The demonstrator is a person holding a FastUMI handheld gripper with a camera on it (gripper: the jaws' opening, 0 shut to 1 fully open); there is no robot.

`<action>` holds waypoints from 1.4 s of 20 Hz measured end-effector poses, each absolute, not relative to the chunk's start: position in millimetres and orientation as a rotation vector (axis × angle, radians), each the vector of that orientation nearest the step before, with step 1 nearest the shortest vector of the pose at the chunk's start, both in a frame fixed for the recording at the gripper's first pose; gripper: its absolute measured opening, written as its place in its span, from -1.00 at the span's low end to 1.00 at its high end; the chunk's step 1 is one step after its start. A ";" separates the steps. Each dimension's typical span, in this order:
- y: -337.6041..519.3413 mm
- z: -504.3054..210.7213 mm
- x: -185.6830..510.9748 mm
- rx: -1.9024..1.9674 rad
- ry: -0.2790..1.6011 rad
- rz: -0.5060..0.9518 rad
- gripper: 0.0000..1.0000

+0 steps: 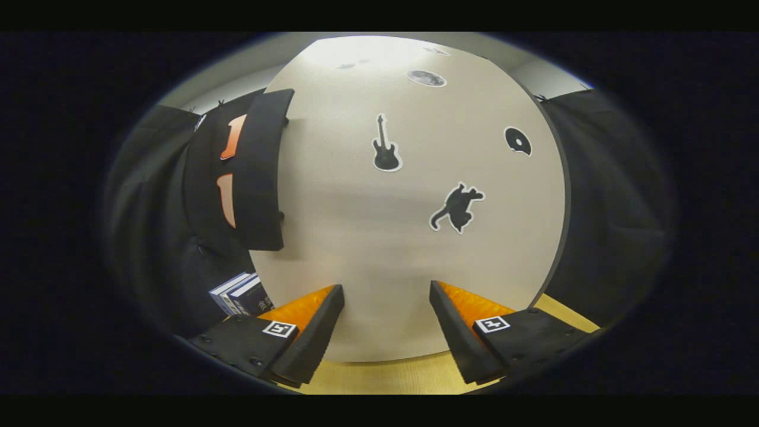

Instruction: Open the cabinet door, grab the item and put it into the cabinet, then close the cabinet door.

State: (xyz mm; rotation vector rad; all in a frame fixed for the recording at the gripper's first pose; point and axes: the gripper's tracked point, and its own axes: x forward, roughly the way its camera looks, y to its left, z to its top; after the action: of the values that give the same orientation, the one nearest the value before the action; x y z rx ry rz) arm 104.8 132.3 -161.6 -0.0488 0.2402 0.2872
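Gripper [386, 290] fingers spread wide, nothing between them, facing closed cabinet door [379, 237] w/ stickers. Dark handle [261, 172] sits at door's left edge, so prob lining up for the pull. Item, boxes [240, 293], sits beside left finger, on yellow tabletop [409, 373].

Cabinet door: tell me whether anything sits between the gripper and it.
Nothing visible does. The open gripper faces the closed cabinet door directly, with only bare panel between and ahead of its fingers. The black handle lies up-left; boxes stand beside the door.
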 end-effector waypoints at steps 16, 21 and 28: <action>92.0 -88.2 36.1 -0.024 0.221 0.223 0.89; 76.4 -42.6 9.3 -0.027 0.150 0.191 0.89; 74.2 -23.5 -4.0 -0.029 0.120 0.181 0.89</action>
State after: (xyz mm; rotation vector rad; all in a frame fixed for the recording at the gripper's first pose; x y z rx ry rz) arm -4.0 74.2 -23.5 -0.0285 0.1203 0.1806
